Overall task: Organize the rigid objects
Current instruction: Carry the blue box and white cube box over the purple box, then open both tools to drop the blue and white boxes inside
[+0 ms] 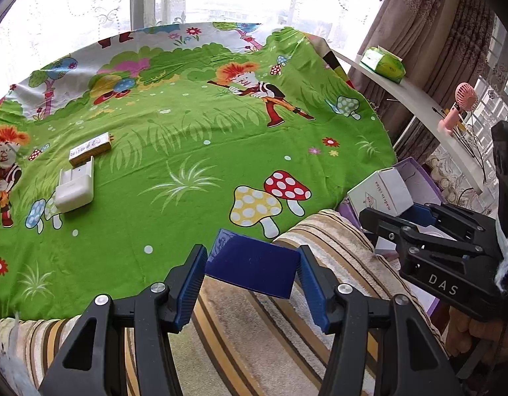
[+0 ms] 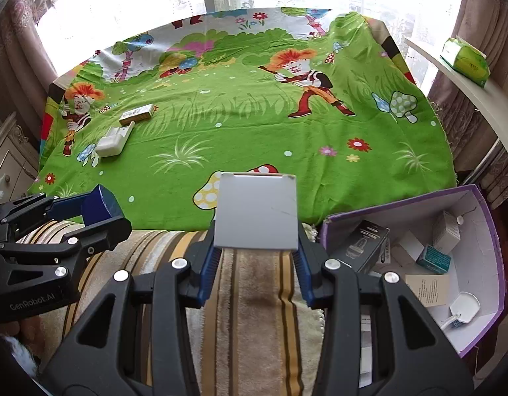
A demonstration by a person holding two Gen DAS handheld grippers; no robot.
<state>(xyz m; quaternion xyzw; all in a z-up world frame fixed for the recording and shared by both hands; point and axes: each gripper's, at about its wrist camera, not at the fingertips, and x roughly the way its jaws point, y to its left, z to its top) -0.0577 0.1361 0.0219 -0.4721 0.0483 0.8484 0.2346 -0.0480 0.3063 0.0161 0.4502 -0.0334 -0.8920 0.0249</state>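
Grippers: two black two-finger grippers with blue ribbed pads, one in each hand
Left gripper [image 1: 252, 272]: jaws closed onto one dark blue rectangular box [image 1: 252, 272], a pad pressing on each short end; the box's long axis runs crosswise between the fingers, tilted down to the right, held above the near edge of the cloth and the striped plush blanket [image 1: 240, 336]
Right gripper [image 2: 256, 257]: jaws clamped on one flat grey-white box [image 2: 256, 211], gripped at its near end; its long axis points away along the fingers, far end over the yellow mushroom print
On the cloth: two items on the green cartoon-printed tablecloth [image 2: 254, 132], far left side; one white plastic adapter-like box [image 2: 111, 142] and one narrow tan and white carton [image 2: 136, 113], just beside each other, the carton's long axis running left to right
Purple cardboard box with white inside [image 2: 485, 217]: one, at the right off the table edge, open on top; holds several small boxes, among them one black [image 2: 366, 244], one teal [image 2: 434, 259], plus a printed leaflet and a white scoop
Writing: "DAS" on the right gripper's body, "GenRobot.AI" on the left one's; print on the carton too small to read
Shelf at right: one green tissue pack [image 2: 465, 59]
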